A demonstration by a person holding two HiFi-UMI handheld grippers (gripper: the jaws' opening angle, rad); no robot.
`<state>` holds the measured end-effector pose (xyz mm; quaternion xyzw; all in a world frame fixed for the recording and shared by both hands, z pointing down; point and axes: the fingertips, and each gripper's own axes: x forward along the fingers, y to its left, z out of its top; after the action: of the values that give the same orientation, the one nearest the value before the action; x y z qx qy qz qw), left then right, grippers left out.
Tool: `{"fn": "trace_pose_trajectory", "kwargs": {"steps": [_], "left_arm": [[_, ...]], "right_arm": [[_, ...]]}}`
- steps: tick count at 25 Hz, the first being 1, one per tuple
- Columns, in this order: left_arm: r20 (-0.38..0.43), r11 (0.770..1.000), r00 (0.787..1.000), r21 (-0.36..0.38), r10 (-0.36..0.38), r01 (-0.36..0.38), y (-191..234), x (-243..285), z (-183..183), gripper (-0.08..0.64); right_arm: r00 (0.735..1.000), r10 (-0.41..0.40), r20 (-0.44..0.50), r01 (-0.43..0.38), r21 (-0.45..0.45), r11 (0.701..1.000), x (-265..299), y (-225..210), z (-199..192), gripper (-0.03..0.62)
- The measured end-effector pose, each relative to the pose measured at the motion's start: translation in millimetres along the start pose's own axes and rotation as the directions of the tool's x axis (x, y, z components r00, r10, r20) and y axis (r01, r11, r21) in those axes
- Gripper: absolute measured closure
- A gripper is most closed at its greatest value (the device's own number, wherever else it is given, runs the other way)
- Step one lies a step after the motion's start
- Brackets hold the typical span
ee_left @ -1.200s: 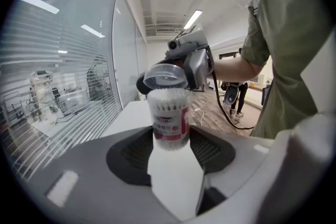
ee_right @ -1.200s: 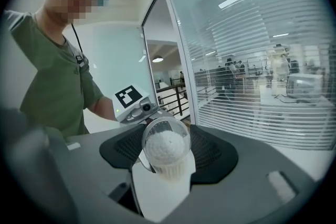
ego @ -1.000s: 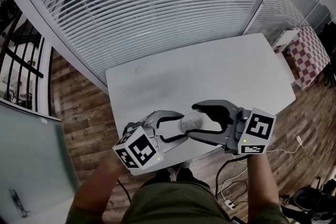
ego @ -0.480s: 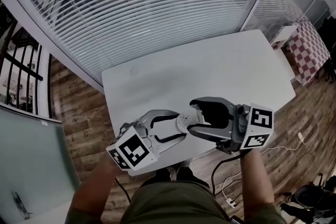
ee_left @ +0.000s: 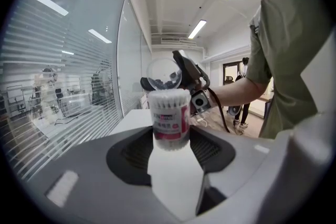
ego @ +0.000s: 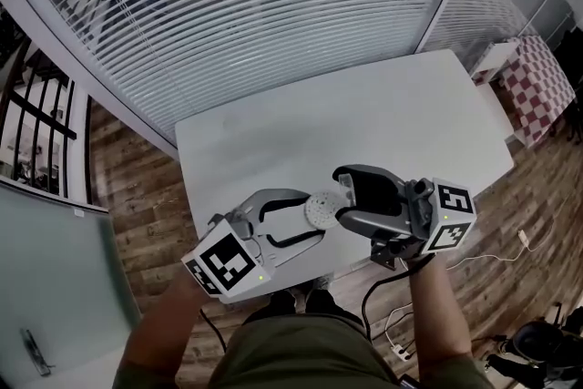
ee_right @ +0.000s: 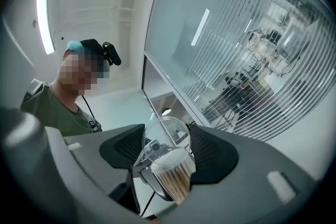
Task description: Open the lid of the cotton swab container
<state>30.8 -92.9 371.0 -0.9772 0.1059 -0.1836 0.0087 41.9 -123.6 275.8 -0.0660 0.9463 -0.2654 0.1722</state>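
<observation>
In the head view, the cotton swab container (ego: 322, 210) is held above the near edge of the white table (ego: 364, 123). My left gripper (ego: 305, 216) is shut on its body. The left gripper view shows the clear jar (ee_left: 170, 119) with a pink label, upright between the left gripper's (ee_left: 170, 139) jaws, white swab tips exposed at the top. The clear round lid (ee_left: 164, 74) is tilted up above the rim. My right gripper (ego: 344, 200) is shut on that lid (ee_right: 167, 136), with the swabs (ee_right: 174, 176) just below. I cannot tell whether the lid still touches the jar.
A curved glass wall with white blinds (ego: 273, 5) runs behind the table. Wooden floor (ego: 137, 205) lies to the left, with cables (ego: 392, 332) on it near the person's feet. A red-checked object (ego: 537, 91) stands at the far right.
The right gripper, wide open around the jar's top a second ago, has closed on the lid. The lid now stands tilted up off the swabs. Both grippers shifted slightly left.
</observation>
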Motion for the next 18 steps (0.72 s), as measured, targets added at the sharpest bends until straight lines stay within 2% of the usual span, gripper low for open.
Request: {"fn": "trace_pose_trajectory", "kwargs": {"steps": [10,18], "left_arm": [[0.045,1.000,0.999,-0.015,0.015,-0.014,-7,8,11,0.334],[0.064,0.999,0.998,-0.046,0.026,-0.023,-5,8,11,0.336]], "right_arm": [[0.983,0.056,0.177,-0.077,0.112,0.991,-20,2,13,0.320],[0.959,0.077,0.273,-0.132,0.189,0.973,-26,-7,16,0.320]]}}
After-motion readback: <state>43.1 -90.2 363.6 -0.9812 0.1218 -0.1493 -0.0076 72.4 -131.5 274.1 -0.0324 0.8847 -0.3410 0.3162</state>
